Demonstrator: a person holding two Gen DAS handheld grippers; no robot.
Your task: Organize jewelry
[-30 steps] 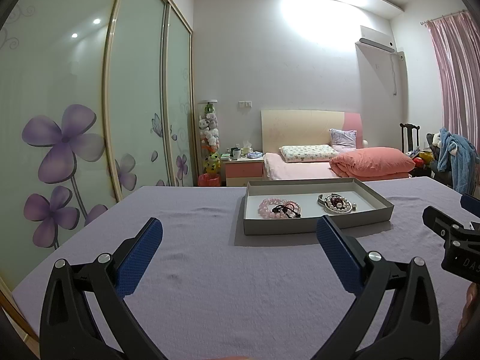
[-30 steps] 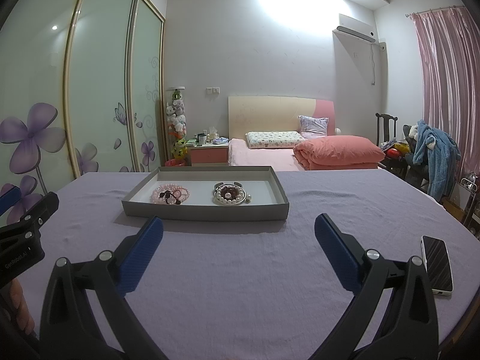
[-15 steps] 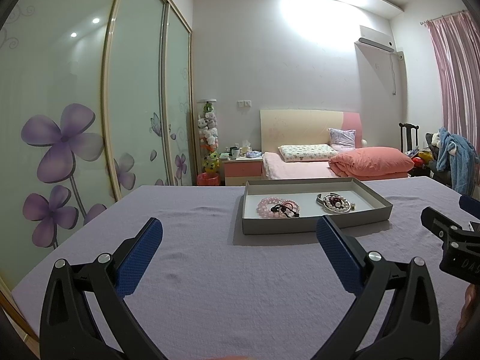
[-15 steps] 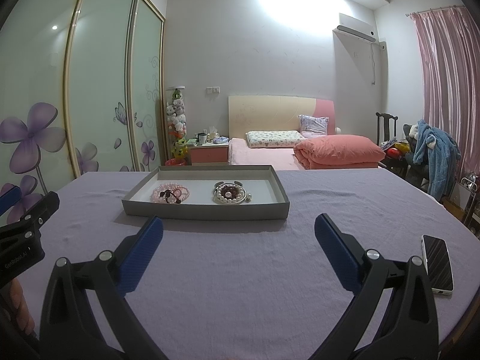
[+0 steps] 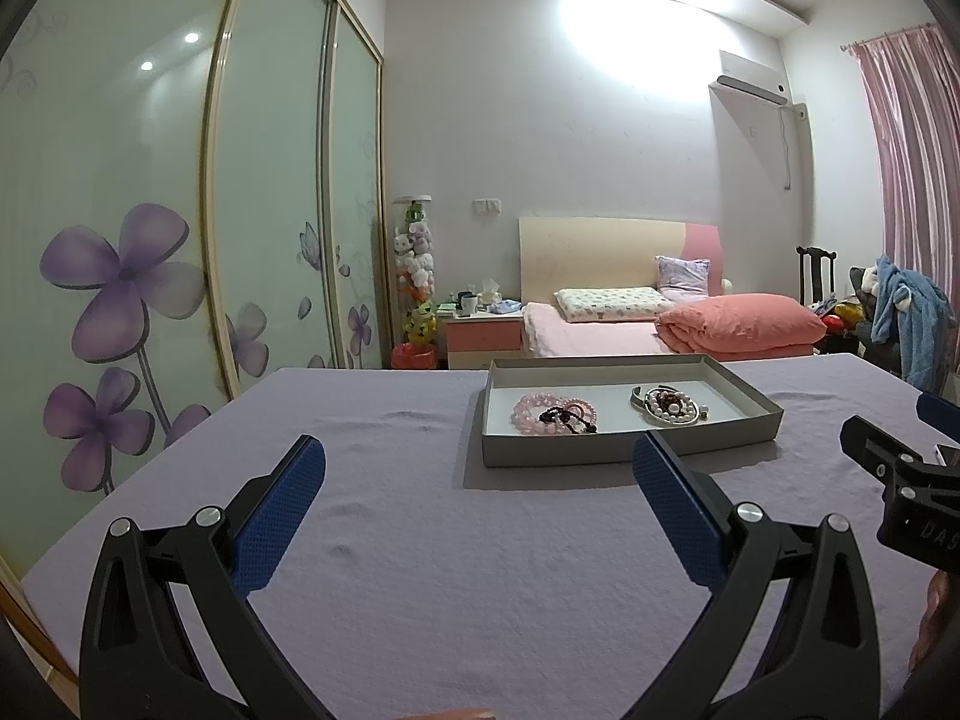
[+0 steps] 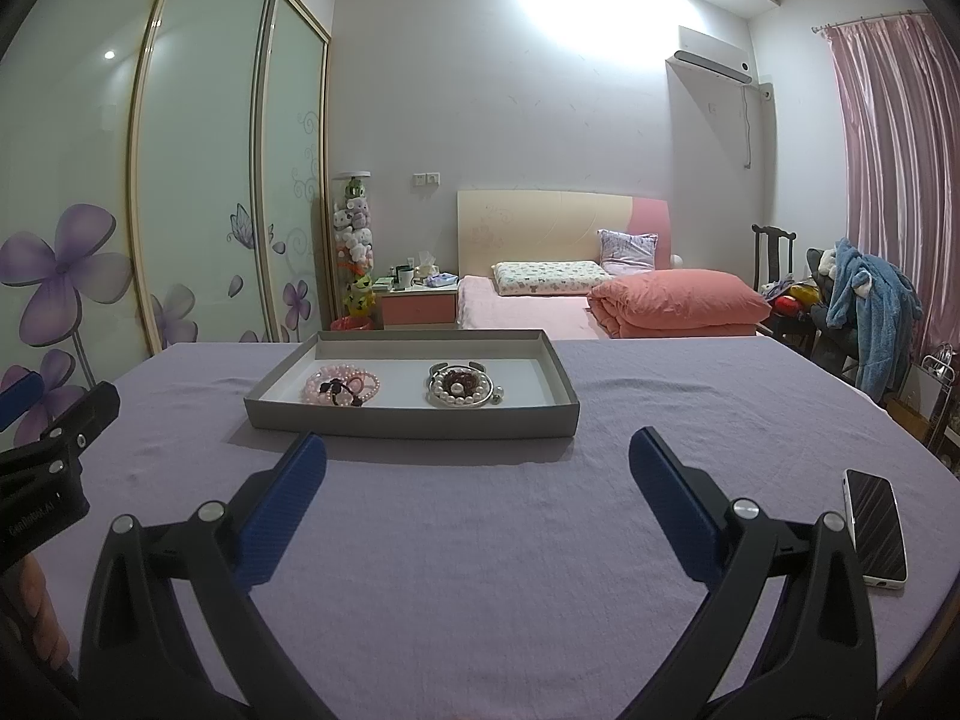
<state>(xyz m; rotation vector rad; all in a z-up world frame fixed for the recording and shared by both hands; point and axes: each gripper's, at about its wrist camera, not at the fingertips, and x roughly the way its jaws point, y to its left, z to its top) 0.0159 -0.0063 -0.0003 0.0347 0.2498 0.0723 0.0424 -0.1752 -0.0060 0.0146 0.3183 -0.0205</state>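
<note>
Both grippers, left gripper point(image 5: 479, 468) and right gripper point(image 6: 477, 461), are hovering wide open and empty; the jewelry tray point(image 6: 414, 419) is lying straight ahead, nearer the right.

Left gripper point(image 5: 479, 459) slightly nearer tray point(image 5: 630, 450)

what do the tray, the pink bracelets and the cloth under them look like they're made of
Tray: likely matte grey cardboard, with thin straight walls and a white inside.
Pink bracelets: round, glossy, pale pink beads, possibly stone, glass or plastic; the material can't be settled from here.
Cloth: soft matte lilac fabric, shown by its small wrinkles and absence of shine.
</note>
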